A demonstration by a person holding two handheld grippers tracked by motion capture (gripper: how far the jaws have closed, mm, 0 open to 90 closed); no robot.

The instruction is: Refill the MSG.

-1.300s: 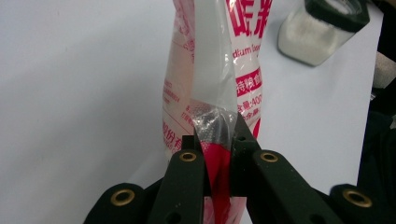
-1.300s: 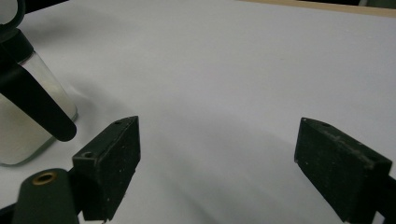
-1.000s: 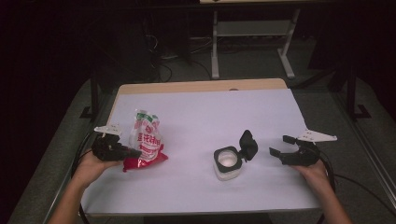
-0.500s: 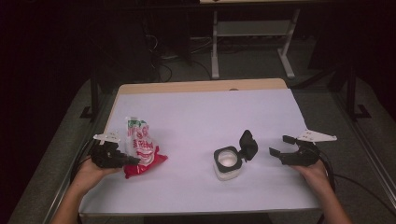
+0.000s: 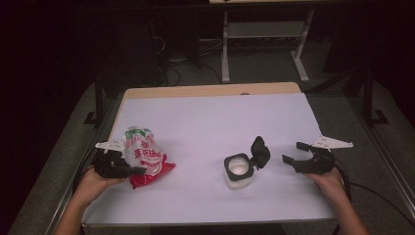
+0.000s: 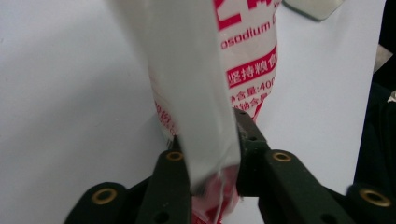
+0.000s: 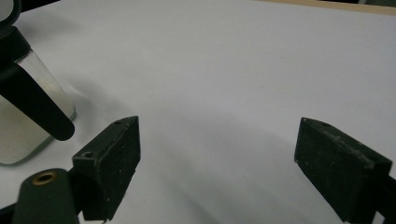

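Two grippers flank a white tabletop (image 5: 210,117). Near its left edge, the left gripper (image 5: 128,168), jaws just easing apart, seemingly still pinches the red-and-white bag (image 5: 143,156). Toward the front right, the lid-open jar (image 5: 239,170) awaits filling; the right gripper (image 5: 292,152) gapes empty.

Left gripper (image 5: 128,169) fingers have just been opening; right gripper (image 5: 293,152) gapes wide.
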